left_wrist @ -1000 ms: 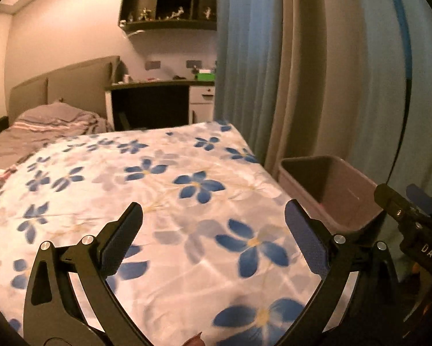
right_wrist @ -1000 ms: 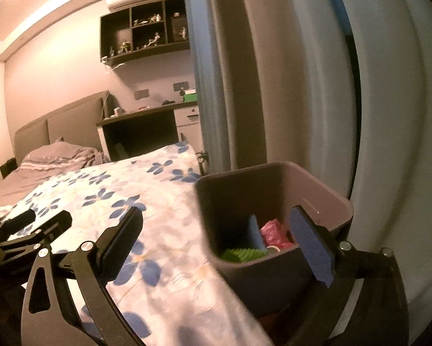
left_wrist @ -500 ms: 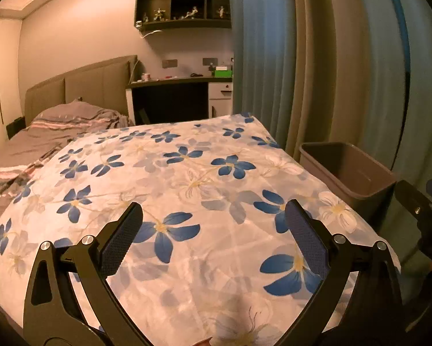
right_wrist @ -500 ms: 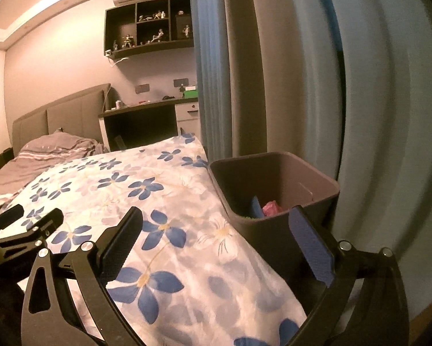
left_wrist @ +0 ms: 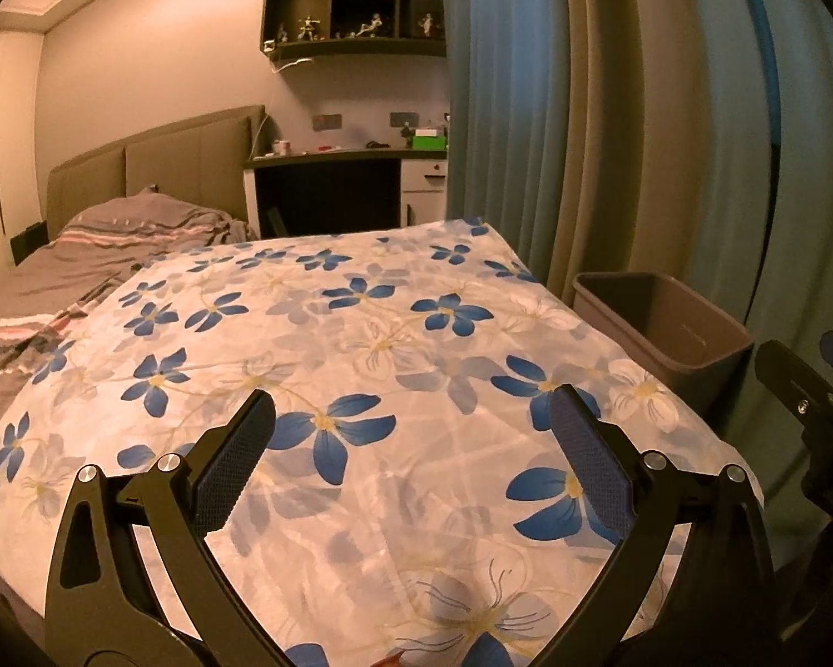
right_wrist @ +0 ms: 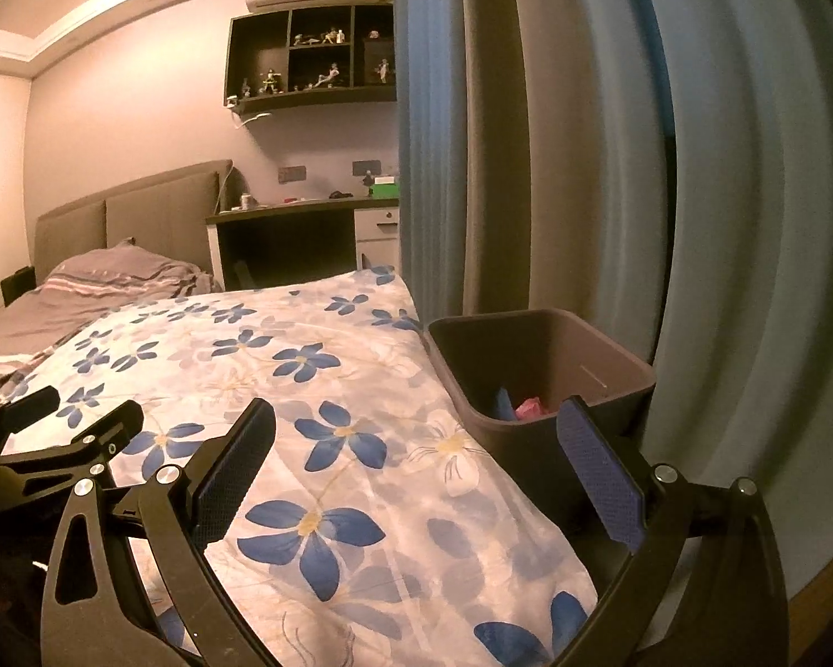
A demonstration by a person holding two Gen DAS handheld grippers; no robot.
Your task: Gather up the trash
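Both empty, jaws wide apart: left gripper (left_wrist: 411,456) over flowered bedspread (left_wrist: 361,333), right gripper (right_wrist: 416,450) near bin (right_wrist: 611,356) holding pink scrap (right_wrist: 529,407).

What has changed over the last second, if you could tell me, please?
Both grippers pulled back from the bin: it looks smaller in the right gripper view, and more flowered bedspread shows under the left gripper. Nothing was grasped or released. Both stay open and empty; the trash remains in the bin.
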